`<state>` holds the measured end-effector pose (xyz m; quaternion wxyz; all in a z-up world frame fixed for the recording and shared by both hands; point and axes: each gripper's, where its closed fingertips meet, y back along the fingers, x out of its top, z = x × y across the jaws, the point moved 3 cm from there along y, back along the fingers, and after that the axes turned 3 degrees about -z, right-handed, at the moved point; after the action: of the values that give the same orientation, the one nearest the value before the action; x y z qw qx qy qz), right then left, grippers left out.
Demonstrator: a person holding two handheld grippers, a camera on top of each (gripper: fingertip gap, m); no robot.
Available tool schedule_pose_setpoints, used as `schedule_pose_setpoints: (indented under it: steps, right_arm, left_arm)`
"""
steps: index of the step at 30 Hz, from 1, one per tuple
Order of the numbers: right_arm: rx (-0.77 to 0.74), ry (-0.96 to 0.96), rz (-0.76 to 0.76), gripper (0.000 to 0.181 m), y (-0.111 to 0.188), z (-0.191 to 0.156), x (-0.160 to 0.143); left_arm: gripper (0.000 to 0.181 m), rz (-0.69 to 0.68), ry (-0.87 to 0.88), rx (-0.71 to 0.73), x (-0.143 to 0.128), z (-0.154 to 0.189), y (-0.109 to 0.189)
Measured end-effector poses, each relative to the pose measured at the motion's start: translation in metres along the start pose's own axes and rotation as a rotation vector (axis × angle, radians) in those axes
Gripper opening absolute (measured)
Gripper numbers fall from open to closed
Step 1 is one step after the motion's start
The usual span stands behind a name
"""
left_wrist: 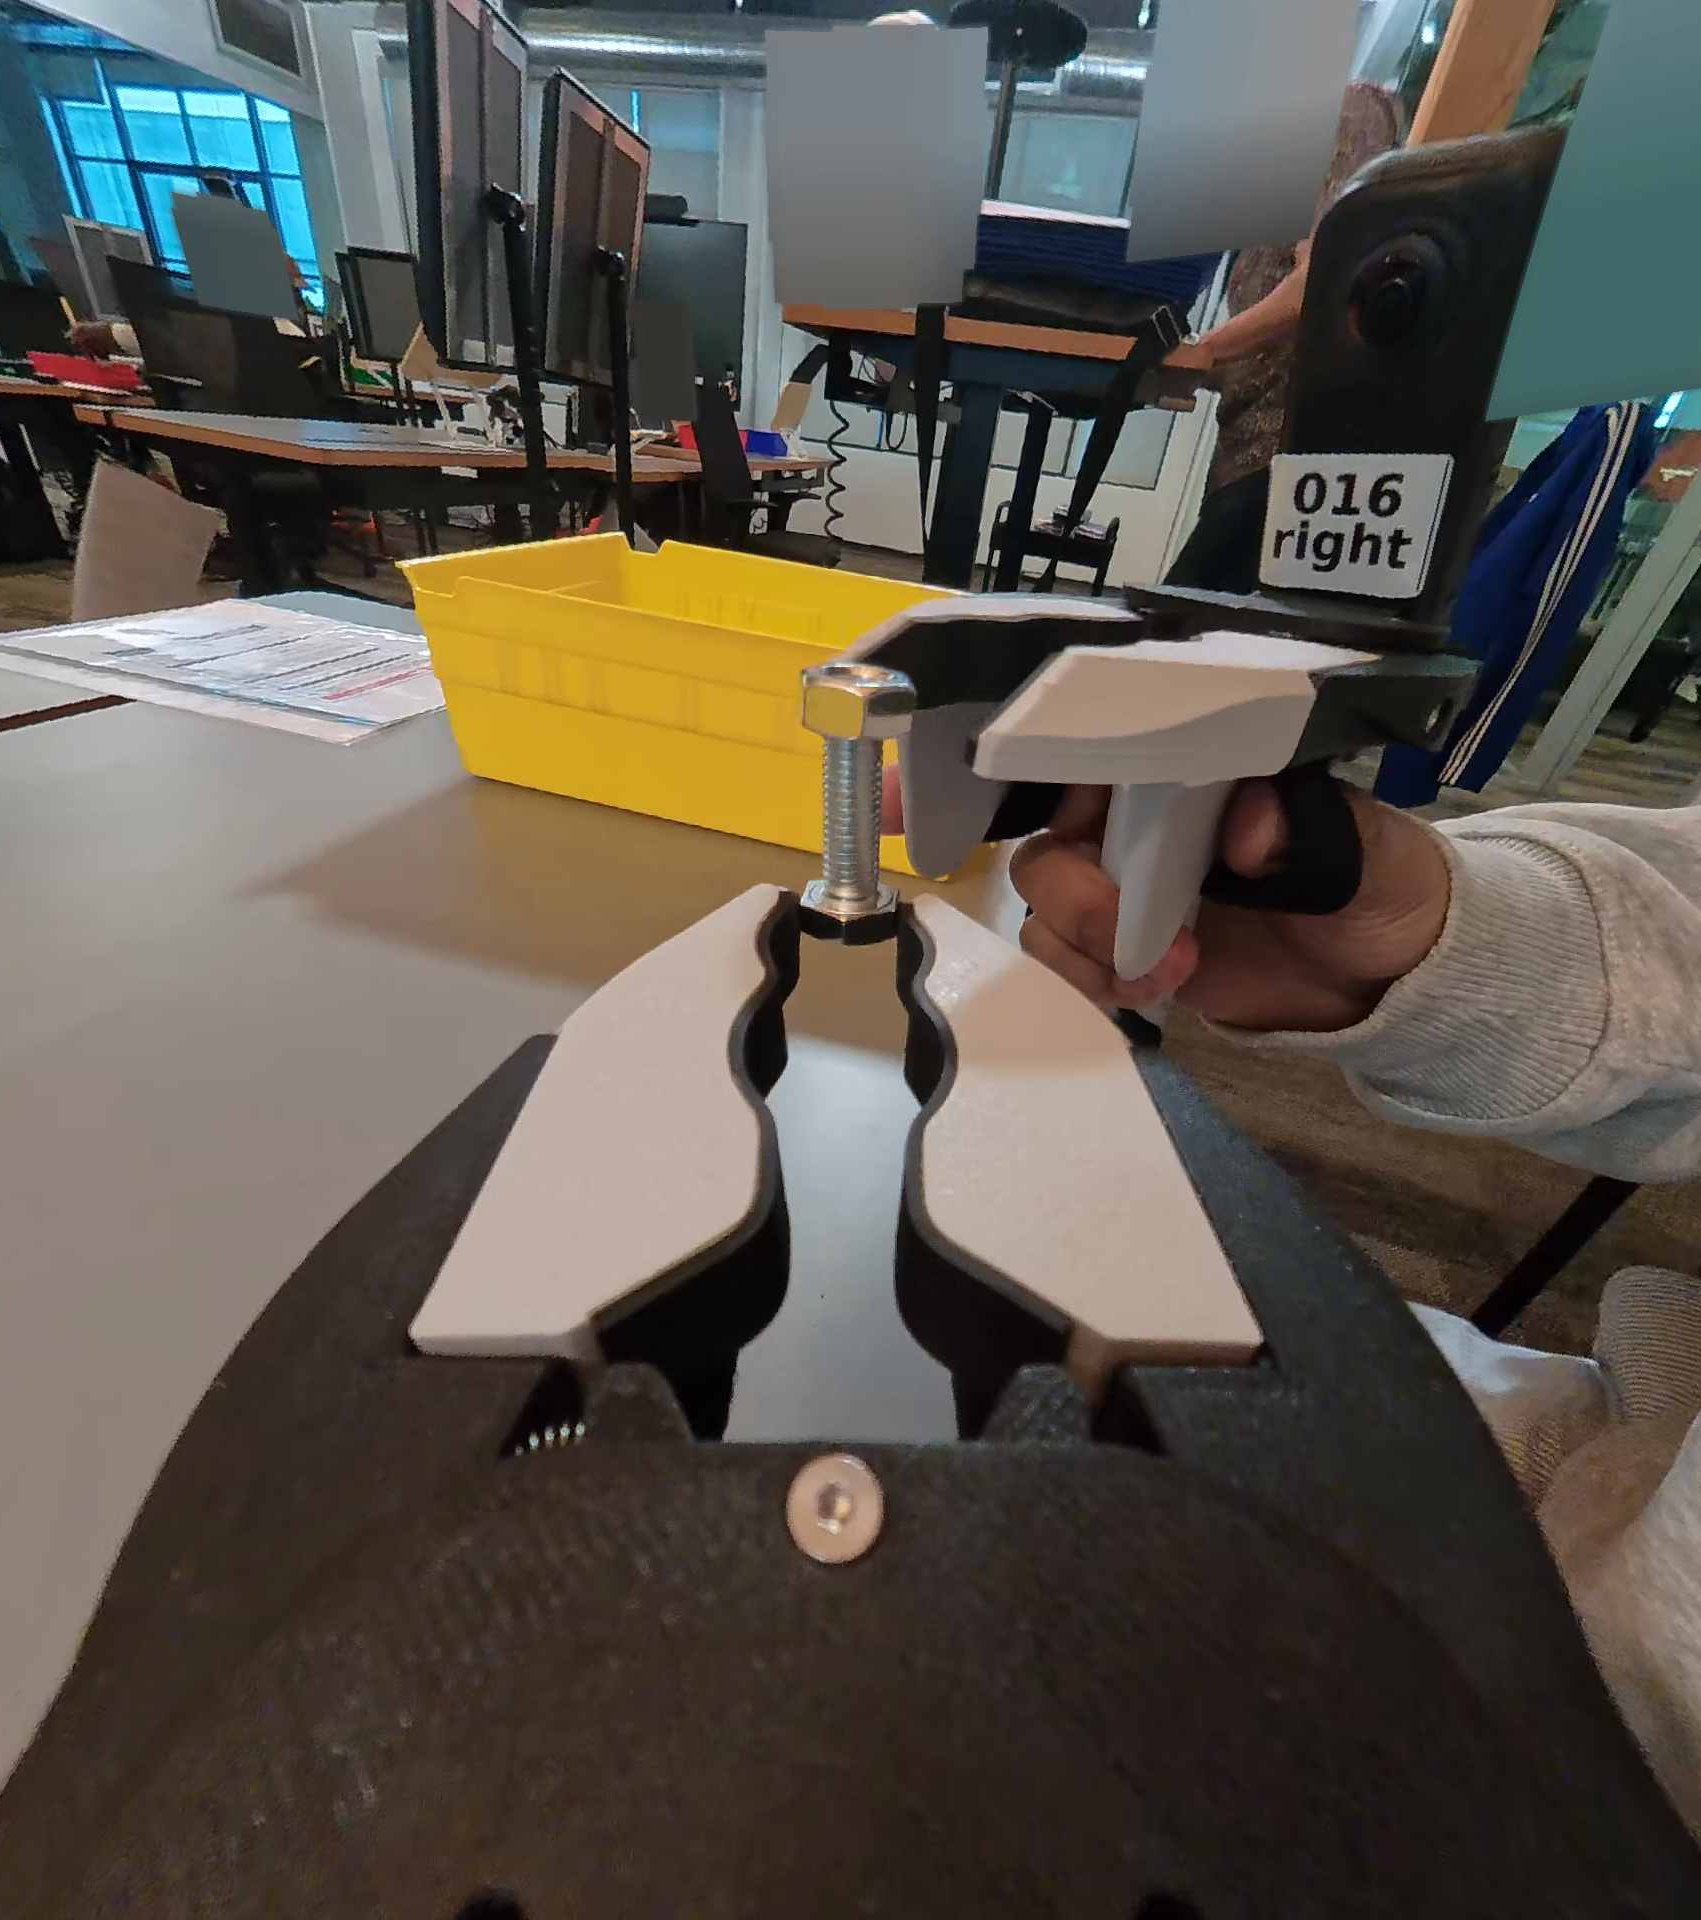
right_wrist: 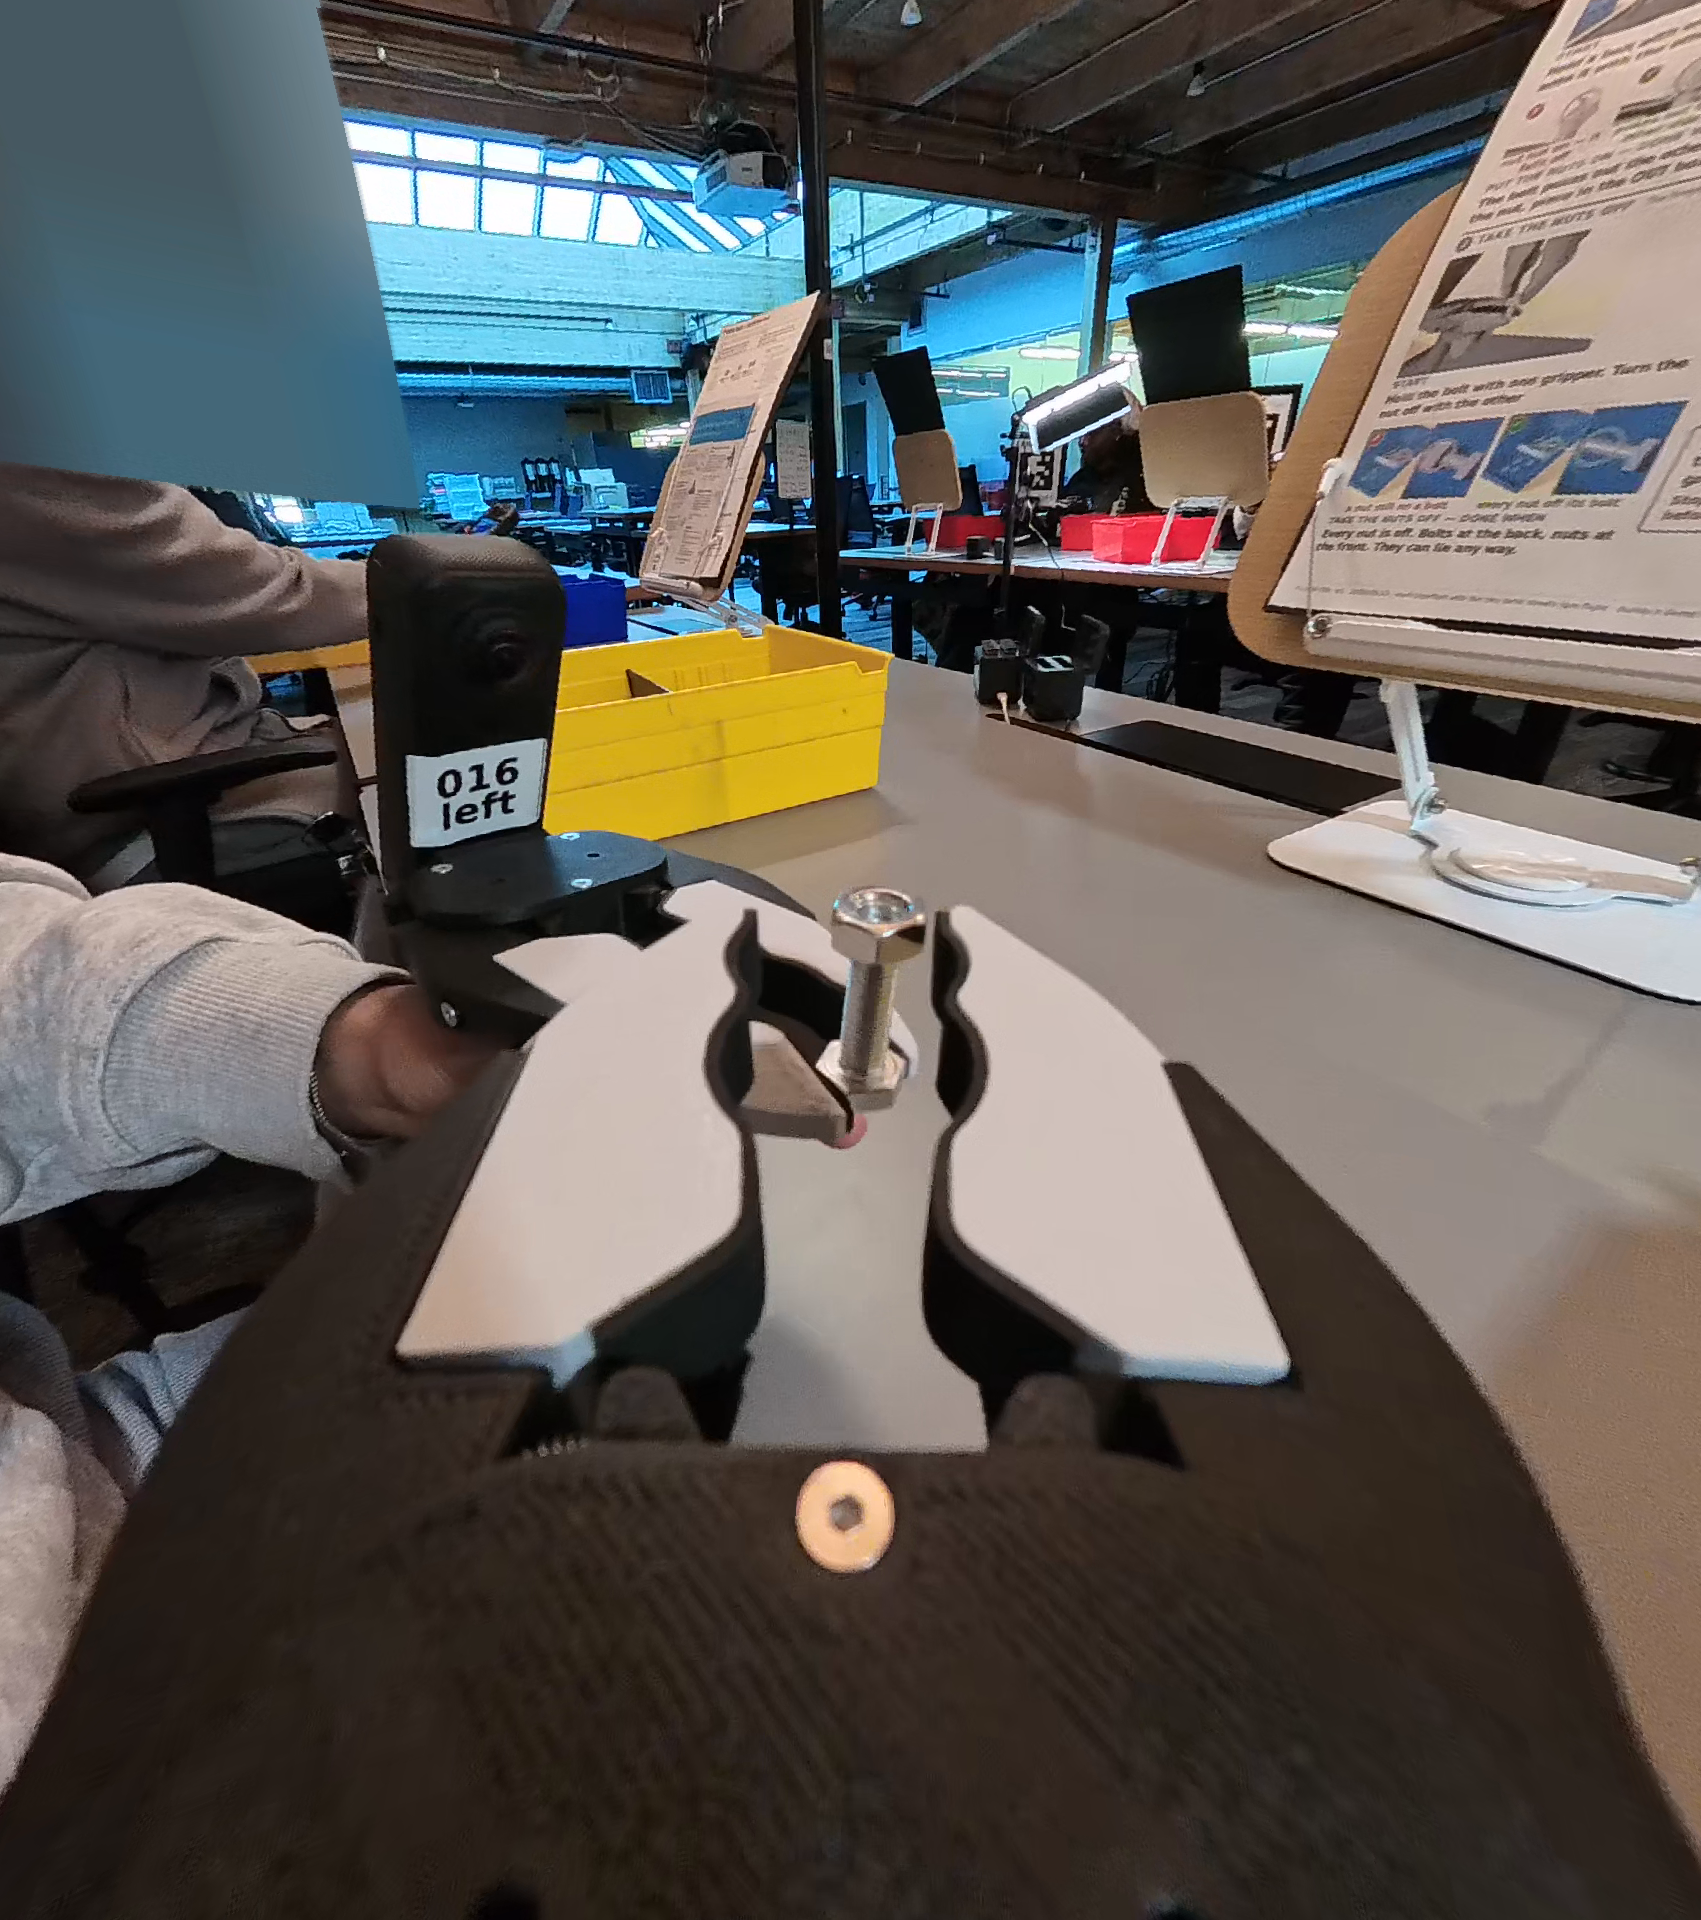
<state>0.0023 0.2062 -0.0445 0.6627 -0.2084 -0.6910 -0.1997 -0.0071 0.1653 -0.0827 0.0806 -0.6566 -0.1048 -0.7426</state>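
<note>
Bolt (left_wrist: 853, 795) stood upright in the left wrist view, threaded shank vertical, with 1 hex nut (left_wrist: 857, 702) at its top end and a hex piece, bolt head or second nut I could not tell, at its bottom end (left_wrist: 847, 906). The left gripper (left_wrist: 847, 920) was clenched on that bottom hex, its 2 white fingertips (left_wrist: 742, 925) pressing it from either side just above the grey table (left_wrist: 150, 935). At 2 o'clock from the bolt, the right gripper (left_wrist: 913, 717) reached in sideways, its upper finger lying against the top nut; whether it pinched the nut could not be told from here. A hand (left_wrist: 1241, 914) in a grey sleeve held its handle. Behind the bolt, at 12 o'clock, sat a yellow divided bin (left_wrist: 638, 665), and at 10 o'clock a laminated sheet (left_wrist: 222, 665) lay flat.

Right wrist view showed the same bolt (right_wrist: 872, 1003) upright between the right gripper's (right_wrist: 841, 940) fingers, which stood spread apart on either side of the top nut (right_wrist: 877, 916) with a gap showing on each side, so the tool was released. The left gripper (right_wrist: 851, 1086) came in from 9 o'clock, gripping the bottom hex (right_wrist: 864, 1070). The yellow bin (right_wrist: 721, 738) stood at 11 o'clock, and a white stand holding a printed sheet (right_wrist: 1552, 312) at 2 o'clock.
</note>
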Motion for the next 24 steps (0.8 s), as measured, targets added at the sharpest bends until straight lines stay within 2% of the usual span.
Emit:
schedule_pose_setpoints:
  steps: [5, 9, 17, 24]
  right_arm:
    - [0.011, 0.009, -0.009, 0.027, 0.0, -0.002, -0.001]
    - [0.015, 0.01, 0.005, 0.014, 0.003, -0.002, 0.001]
    - [-0.014, 0.009, 0.01, 0.029, 0.002, 0.002, 0.001]
    - [-0.004, 0.007, 0.007, 0.025, 0.002, 0.001, 0.0]
  left_arm:
    - [0.019, 0.006, 0.019, 0.018, 0.001, -0.004, 0.001]
    - [0.019, -0.002, 0.011, 0.016, 0.0, -0.004, 0.001]
    - [0.019, -0.018, -0.015, -0.013, -0.002, 0.003, -0.002]
    - [0.019, -0.022, -0.026, -0.025, -0.002, 0.006, -0.002]
